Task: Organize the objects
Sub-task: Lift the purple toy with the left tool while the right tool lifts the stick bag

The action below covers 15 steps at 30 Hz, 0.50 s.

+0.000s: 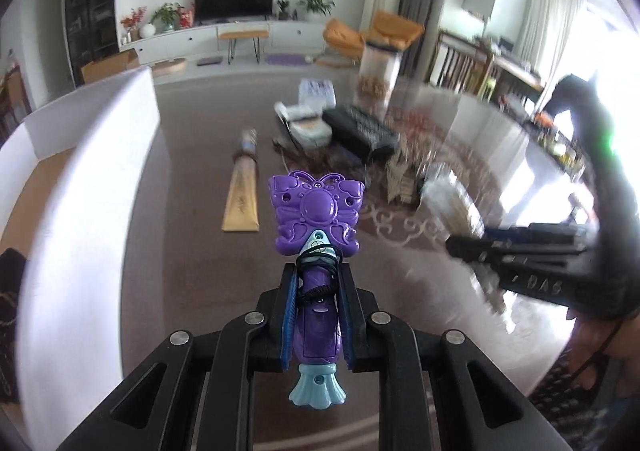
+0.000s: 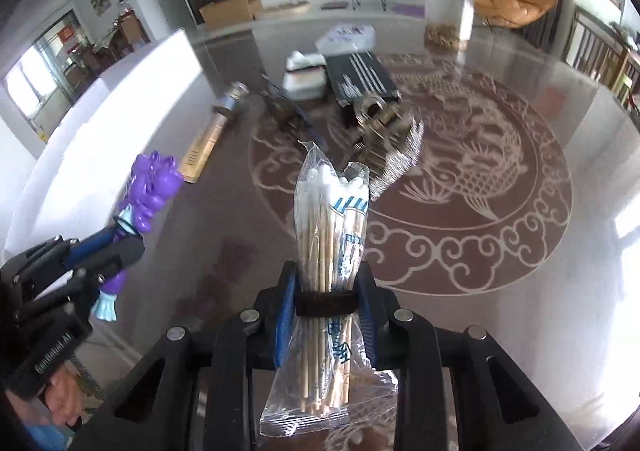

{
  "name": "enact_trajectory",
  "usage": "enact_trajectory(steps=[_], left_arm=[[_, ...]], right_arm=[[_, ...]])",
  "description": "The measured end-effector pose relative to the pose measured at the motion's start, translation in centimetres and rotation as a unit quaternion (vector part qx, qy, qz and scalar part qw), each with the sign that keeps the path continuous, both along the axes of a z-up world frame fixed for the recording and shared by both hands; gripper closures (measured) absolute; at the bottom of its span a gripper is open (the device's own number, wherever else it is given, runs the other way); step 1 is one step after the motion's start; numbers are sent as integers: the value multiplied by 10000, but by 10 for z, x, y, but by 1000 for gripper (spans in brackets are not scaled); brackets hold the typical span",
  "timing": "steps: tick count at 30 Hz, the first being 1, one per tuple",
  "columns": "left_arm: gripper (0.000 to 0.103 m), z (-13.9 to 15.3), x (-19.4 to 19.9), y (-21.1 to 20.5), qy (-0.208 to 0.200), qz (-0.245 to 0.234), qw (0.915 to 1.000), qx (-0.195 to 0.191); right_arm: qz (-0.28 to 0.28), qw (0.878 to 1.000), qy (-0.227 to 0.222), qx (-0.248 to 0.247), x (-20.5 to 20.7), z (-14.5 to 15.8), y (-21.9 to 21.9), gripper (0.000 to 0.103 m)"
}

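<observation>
My left gripper (image 1: 318, 271) is shut on a purple butterfly toy (image 1: 316, 211) with a light blue base, held above the glass table; the toy also shows in the right wrist view (image 2: 150, 187) at the left. My right gripper (image 2: 326, 275) is shut on a clear bag of cotton swabs (image 2: 332, 219) with wooden sticks, held upright above the table. In the left wrist view the right gripper (image 1: 516, 251) is blurred at the right with the bag (image 1: 452, 207).
A white open box (image 1: 92, 171) stands at the left, its wall also in the right wrist view (image 2: 120, 99). On the glass table (image 2: 480, 271) lie a long gold pack (image 1: 242, 191), a black box (image 2: 360, 79), white packets (image 2: 304, 71), a clear jar (image 2: 446, 17) and a wooden model (image 2: 384, 127).
</observation>
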<state>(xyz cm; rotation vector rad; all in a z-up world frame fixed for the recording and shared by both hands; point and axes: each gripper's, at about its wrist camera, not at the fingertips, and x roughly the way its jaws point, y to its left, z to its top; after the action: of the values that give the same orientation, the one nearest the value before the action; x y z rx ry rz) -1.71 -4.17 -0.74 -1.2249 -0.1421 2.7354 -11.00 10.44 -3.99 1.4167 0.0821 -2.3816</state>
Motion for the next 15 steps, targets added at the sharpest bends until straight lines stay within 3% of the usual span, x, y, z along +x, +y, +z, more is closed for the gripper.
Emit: enact_trajectory(steps=[4, 7, 12, 15], left_arm=[[85, 38, 21, -35, 255, 244, 9987, 373], [85, 63, 38, -75, 406, 530, 9970, 403], [85, 82, 64, -162, 354, 1415, 9893, 8], [85, 70, 73, -220, 46, 2133, 9765, -296]], right_arm=[[172, 9995, 13, -272, 9, 26, -24, 74], [506, 9972, 179, -516, 17, 57, -60, 74], [1368, 9828, 403, -1176, 25, 109, -159, 74], [1888, 9718, 394, -1354, 27, 125, -225, 74]])
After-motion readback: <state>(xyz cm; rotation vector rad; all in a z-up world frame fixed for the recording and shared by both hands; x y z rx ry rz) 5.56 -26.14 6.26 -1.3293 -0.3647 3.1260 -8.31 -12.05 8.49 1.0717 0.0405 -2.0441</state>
